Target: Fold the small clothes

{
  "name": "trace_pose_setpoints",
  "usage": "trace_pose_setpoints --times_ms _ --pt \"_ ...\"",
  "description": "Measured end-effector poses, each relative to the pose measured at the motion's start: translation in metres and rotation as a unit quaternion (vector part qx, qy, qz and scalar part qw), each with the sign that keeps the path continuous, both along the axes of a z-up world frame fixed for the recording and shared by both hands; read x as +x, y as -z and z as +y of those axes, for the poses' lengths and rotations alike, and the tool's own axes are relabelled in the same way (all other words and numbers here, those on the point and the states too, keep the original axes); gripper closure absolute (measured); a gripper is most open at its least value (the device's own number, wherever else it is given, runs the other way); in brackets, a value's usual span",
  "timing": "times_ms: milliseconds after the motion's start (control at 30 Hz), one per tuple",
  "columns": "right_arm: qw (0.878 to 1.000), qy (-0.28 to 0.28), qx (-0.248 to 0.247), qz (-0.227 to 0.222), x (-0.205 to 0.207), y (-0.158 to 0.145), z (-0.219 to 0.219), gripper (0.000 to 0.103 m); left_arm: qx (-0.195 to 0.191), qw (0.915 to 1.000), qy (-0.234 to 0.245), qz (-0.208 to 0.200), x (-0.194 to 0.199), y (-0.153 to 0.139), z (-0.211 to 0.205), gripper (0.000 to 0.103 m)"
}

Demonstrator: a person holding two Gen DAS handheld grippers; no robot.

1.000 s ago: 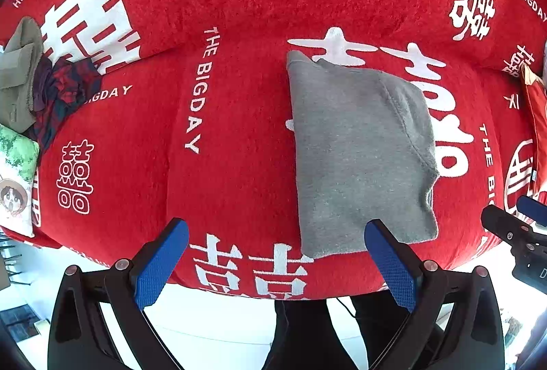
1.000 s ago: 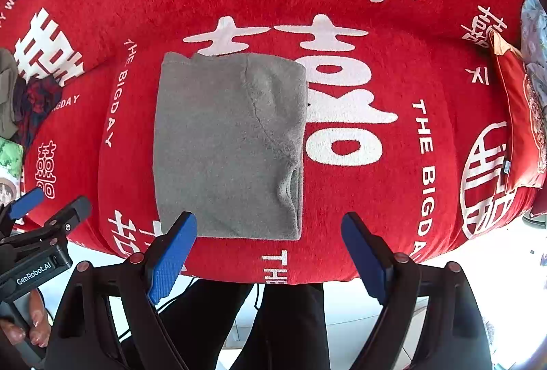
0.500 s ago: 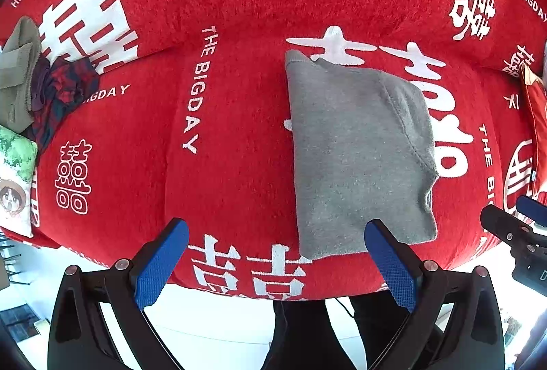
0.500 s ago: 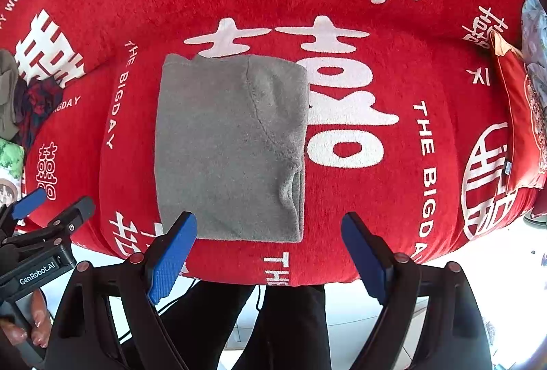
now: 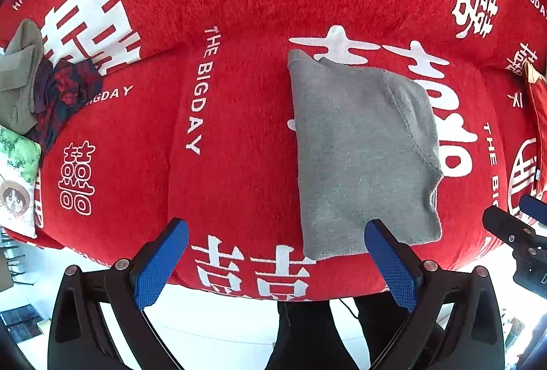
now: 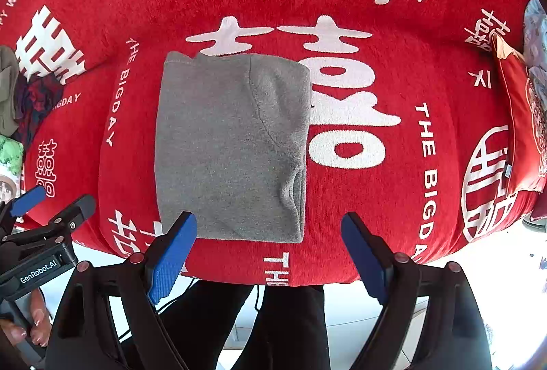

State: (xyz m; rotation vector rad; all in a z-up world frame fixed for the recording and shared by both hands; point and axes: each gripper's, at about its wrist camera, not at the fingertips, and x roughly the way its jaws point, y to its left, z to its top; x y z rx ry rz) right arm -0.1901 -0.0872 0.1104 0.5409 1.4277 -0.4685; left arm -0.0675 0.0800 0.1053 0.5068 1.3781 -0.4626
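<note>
A grey knit garment (image 5: 359,147) (image 6: 229,147) lies folded into a flat rectangle on a red sofa cover with white lettering (image 5: 239,130) (image 6: 427,79). My left gripper (image 5: 277,236) hovers above the sofa's front edge, jaws wide open and empty, its right pad over the garment's near edge. My right gripper (image 6: 270,233) also hangs open and empty above the garment's near right corner. Each gripper shows at the edge of the other's view.
A pile of clothes, olive and dark plaid (image 5: 44,89) (image 6: 24,96), sits at the left end of the sofa beside a printed cushion (image 5: 15,178). A red cushion (image 6: 523,127) leans at the right end. The person's dark trouser legs (image 6: 273,329) stand before the sofa.
</note>
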Motion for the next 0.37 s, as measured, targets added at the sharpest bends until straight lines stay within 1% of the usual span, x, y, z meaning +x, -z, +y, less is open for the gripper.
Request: trace_pose_setpoints --times_ms 133,267,367 --pt "1.000 0.000 0.000 0.000 0.0001 0.0003 -0.0001 0.015 -0.003 1.0000 -0.003 0.002 0.0002 0.0003 0.0002 0.000" --pt "1.000 0.000 0.000 0.001 -0.0003 0.0013 0.0000 0.015 -0.007 0.9998 -0.002 -0.018 -0.0008 -0.0041 0.0010 0.000" --pt "1.000 0.000 0.000 0.001 -0.0011 0.0023 0.0007 0.015 -0.012 0.9997 0.008 -0.021 -0.0019 -0.0068 -0.0002 0.000"
